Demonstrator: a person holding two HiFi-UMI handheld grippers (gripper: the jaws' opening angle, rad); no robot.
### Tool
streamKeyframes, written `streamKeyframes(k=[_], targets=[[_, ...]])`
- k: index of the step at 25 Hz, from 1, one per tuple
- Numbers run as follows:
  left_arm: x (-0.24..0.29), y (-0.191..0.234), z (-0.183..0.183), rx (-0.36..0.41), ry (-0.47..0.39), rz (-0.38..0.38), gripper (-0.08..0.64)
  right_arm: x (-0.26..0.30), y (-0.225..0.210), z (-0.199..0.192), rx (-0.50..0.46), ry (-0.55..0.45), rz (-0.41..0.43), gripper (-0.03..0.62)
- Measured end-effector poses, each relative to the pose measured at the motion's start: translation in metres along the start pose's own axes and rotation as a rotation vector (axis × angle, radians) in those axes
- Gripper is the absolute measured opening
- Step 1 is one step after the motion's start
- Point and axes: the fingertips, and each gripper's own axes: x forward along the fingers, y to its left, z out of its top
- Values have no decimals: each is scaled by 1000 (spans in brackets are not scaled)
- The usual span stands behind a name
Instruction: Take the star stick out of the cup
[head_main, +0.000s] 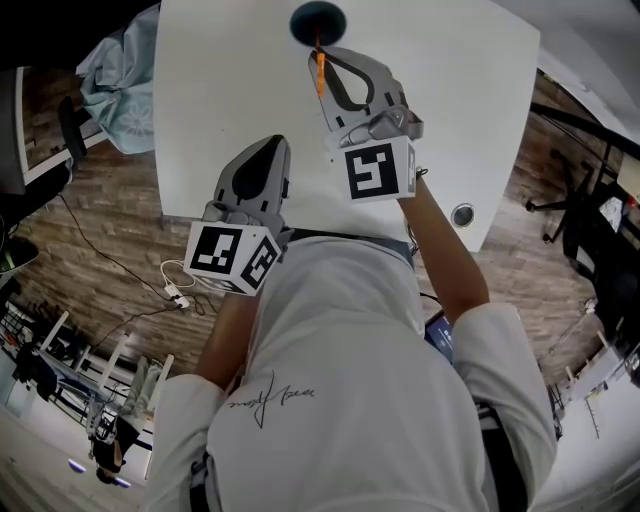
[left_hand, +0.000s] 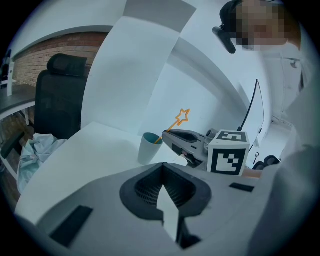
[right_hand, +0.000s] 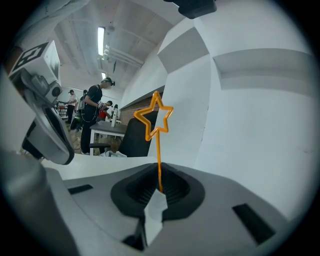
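A pale cup (left_hand: 148, 148) with a dark teal inside (head_main: 318, 20) stands at the far edge of the white table (head_main: 230, 80). The orange star stick (right_hand: 156, 118) rises upright out of my right gripper (right_hand: 159, 192), which is shut on its thin shaft. In the left gripper view the star (left_hand: 183, 116) stands above the right gripper (left_hand: 186, 141), and the stick's lower end slants into the cup's mouth. The right gripper's tip (head_main: 320, 55) hangs just in front of the cup. My left gripper (head_main: 270, 148) hovers nearer the person, jaws together with nothing held (left_hand: 162, 192).
A black office chair (left_hand: 57, 100) with a light blue cloth (head_main: 115, 75) stands left of the table. A round grommet (head_main: 462, 214) sits near the table's right corner. Cables (head_main: 175, 285) lie on the wood floor. People (right_hand: 92, 117) stand far off at the back.
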Motion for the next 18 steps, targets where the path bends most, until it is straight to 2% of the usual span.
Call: streamKeyframes(k=[12,18], targets=[[-9,-8,3,9,-30,-17,3,-13,0,13,-4,-12,-11,25],[-13,-11,6,13,-49,-20,3,-20,-4,14,33,-8,-21,25]])
